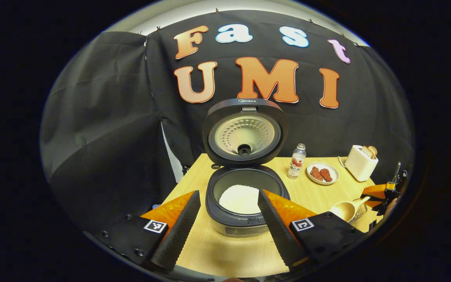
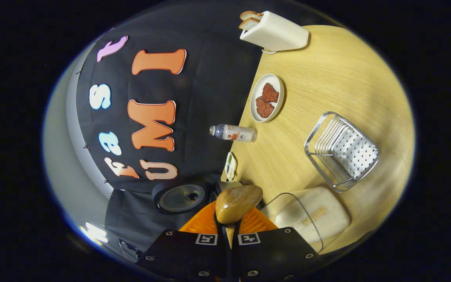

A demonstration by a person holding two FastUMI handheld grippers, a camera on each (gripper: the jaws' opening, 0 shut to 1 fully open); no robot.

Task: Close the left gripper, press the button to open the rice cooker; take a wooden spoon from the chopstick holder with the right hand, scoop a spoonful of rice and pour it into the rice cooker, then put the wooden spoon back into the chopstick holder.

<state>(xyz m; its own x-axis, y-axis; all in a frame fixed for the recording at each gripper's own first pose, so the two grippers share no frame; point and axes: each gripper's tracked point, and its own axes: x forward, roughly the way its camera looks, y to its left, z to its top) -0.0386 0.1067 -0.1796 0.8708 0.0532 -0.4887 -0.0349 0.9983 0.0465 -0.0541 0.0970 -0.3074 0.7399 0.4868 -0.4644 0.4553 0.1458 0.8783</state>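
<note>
Wooden spoon (image 2: 236, 203) sits clamped in the right gripper (image 2: 227, 229); left gripper (image 1: 229, 211) gapes wide, empty.

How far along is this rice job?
Done: the black rice cooker stands open, white rice inside. In hand: the right gripper clamps the brown wooden spoon, out of the steel wire chopstick holder. Left: returning it, maybe pouring; I can't tell.
</note>
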